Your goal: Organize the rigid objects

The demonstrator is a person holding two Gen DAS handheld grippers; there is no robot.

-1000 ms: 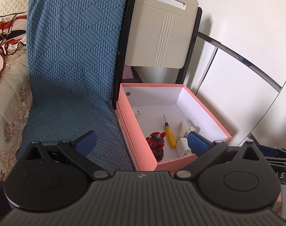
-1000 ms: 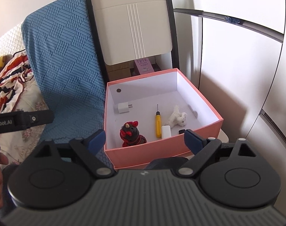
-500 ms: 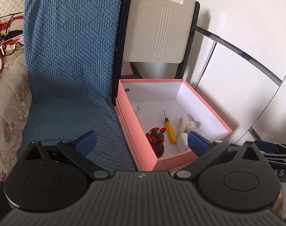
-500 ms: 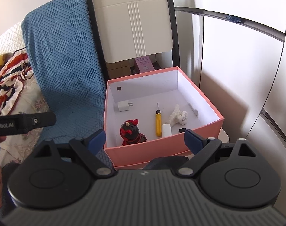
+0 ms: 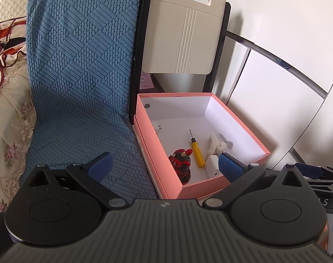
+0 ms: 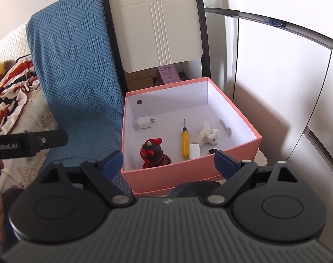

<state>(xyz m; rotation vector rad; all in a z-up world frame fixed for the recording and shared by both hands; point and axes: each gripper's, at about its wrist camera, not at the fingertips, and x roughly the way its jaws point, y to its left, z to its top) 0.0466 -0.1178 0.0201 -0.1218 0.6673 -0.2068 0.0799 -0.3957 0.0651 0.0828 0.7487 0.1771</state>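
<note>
An open pink box (image 6: pixel 166 173) (image 5: pixel 201 186) with a white inside holds a red and black figurine (image 6: pixel 153 153) (image 5: pixel 181 164), a yellow screwdriver (image 6: pixel 184 142) (image 5: pixel 197 151), a white charger plug (image 6: pixel 144 122), a white block (image 6: pixel 194 151) (image 5: pixel 212 164), a white fluffy toy (image 6: pixel 207 134) (image 5: pixel 215 145) and a small black item (image 6: pixel 212 150). My right gripper (image 6: pixel 168 162) is open and empty, just in front of the box. My left gripper (image 5: pixel 164 166) is open and empty, at the box's near left corner.
A blue textured cushion (image 5: pixel 78 76) (image 6: pixel 78 65) lies left of the box, with floral bedding (image 5: pixel 8 109) beyond it. A beige folded chair (image 6: pixel 155 26) (image 5: pixel 184 35) stands behind the box. A white wall and cabinet (image 6: pixel 287 76) close the right side. The left gripper's body (image 6: pixel 28 144) shows at the right wrist view's left edge.
Both grippers have drawn back and risen slightly, so the box sits a little farther off. Both stay open and empty. The things in the box have not moved.
</note>
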